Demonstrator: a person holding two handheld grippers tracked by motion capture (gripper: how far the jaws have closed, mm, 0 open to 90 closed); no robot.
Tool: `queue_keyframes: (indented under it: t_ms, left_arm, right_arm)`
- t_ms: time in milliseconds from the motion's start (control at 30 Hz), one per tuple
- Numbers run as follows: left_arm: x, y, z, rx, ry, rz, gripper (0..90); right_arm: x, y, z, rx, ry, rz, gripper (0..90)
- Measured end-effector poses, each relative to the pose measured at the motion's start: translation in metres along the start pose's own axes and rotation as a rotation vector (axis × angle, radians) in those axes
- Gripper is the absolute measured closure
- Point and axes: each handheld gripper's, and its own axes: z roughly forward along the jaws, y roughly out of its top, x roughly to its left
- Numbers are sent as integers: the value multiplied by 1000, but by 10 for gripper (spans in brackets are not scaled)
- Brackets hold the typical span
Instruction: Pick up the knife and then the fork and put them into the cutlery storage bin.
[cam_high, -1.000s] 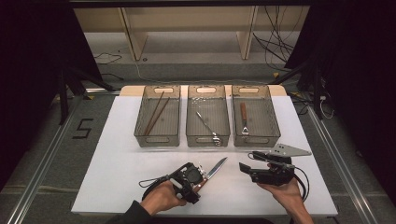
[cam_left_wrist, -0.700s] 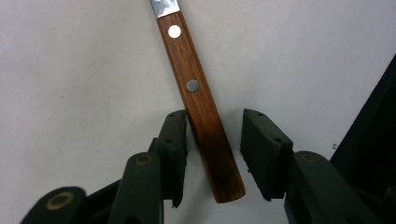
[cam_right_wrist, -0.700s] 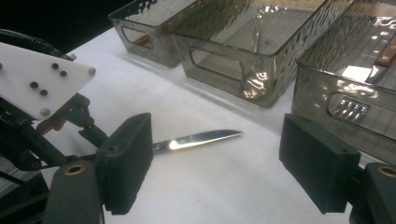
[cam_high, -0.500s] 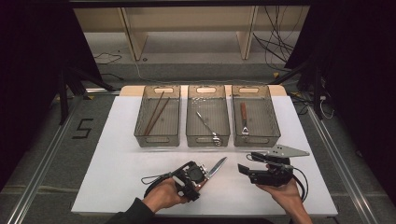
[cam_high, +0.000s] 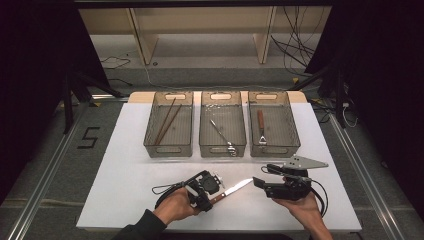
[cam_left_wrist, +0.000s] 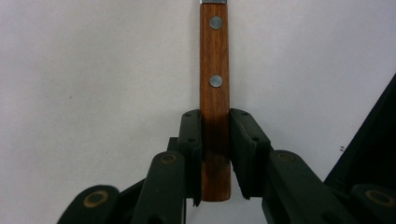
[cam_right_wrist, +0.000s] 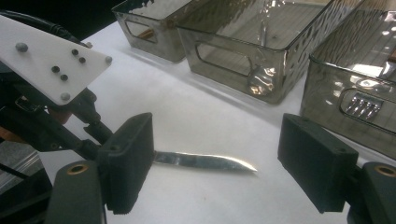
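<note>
High view, white table, three bins, dark room

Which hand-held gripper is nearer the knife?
Left. The left hand-held gripper has been closing on the knife, pads against its wooden handle. The right hand-held gripper hangs open just beyond the blade tip, apart.

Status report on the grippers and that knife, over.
Left gripper jaws just closing, now clamped on knife handle. Right gripper open, empty. Nothing in the way.

We see three bins in a row at twelve o'clock on the table; the knife lies at six, between our two tools.
</note>
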Motion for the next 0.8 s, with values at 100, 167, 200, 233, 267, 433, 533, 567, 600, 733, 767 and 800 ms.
queue_keyframes:
  t_ms: [100,167,200,233,267,433,533,567,600,733,767,800]
  left_arm:
    - [2,-1,0,-11,-12,3,750]
    - [3,-3,-1,-22,-21,8,752]
    - [3,-3,0,-31,-25,3,752]
    - [4,-3,-1,-33,-27,7,752]
    - [5,-3,-1,-30,-30,16,753]
    - [9,-5,-4,-44,-13,12,754]
    - [14,-7,-9,-57,-16,6,754]
    - [15,-7,-11,-65,-19,1,754]
    - [16,-8,-13,-68,-19,1,753]
    - [20,-10,-22,-93,-27,-12,753]
    - [22,-11,-24,-97,-29,-14,753]
    - [23,-12,-26,-95,-29,-14,753]
  right_arm:
    - [0,0,0,-1,0,-1,278]
    - [1,-1,0,-2,4,1,279]
    - [1,-1,0,-2,3,0,280]
    - [1,-1,0,-1,5,-1,280]
    - [1,-1,0,0,5,-1,281]
    - [1,-1,0,-5,5,1,283]
    - [0,-1,0,-8,5,3,284]
    - [1,-1,0,-8,6,3,284]
    - [1,-1,0,-11,9,1,284]
    - [6,-1,1,-13,23,-19,284]
    - [8,-1,2,-15,25,-27,284]
    - [11,0,3,-18,28,-40,284]
